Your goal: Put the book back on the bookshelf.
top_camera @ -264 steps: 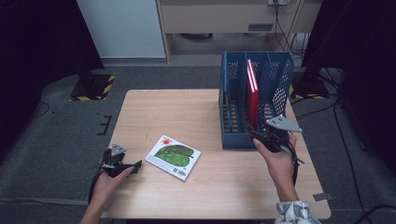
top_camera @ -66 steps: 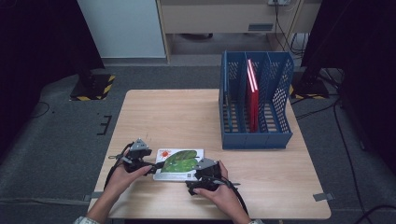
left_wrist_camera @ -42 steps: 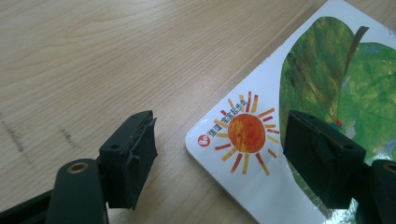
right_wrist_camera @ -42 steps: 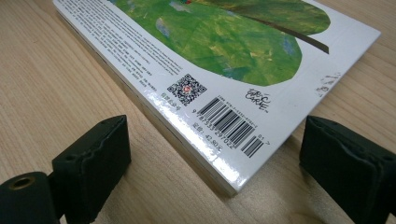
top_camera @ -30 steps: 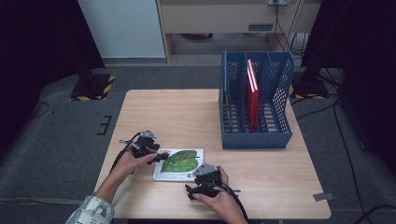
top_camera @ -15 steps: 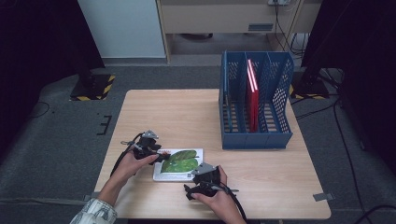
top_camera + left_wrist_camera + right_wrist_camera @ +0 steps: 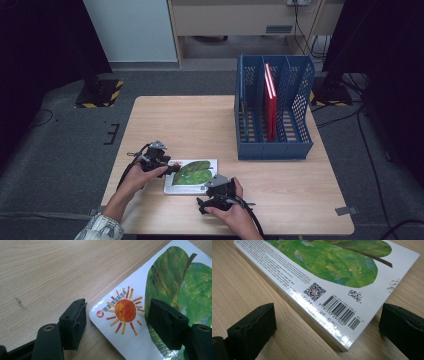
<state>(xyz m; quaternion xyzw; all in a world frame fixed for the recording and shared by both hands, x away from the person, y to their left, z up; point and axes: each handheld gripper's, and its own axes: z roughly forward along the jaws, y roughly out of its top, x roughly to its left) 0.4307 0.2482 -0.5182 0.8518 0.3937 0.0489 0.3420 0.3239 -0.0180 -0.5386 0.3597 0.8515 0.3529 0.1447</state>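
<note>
On the wooden table point(image 7: 210, 122), both released grippers flank a book point(image 7: 332, 272) with barcode digits 9787533297022.

Light wooden table point(image 7: 200, 120), centre frame. On it: picture book point(image 7: 192, 175) flat at lower centre; blue file rack point(image 7: 274, 107) at right.

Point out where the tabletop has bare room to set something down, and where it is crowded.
Free: the far left of the table, beyond the green-leaf book and left of the blue file rack; also the near right corner in front of the rack. Crowded: the near edge, where the left gripper and right gripper flank the book.
</note>
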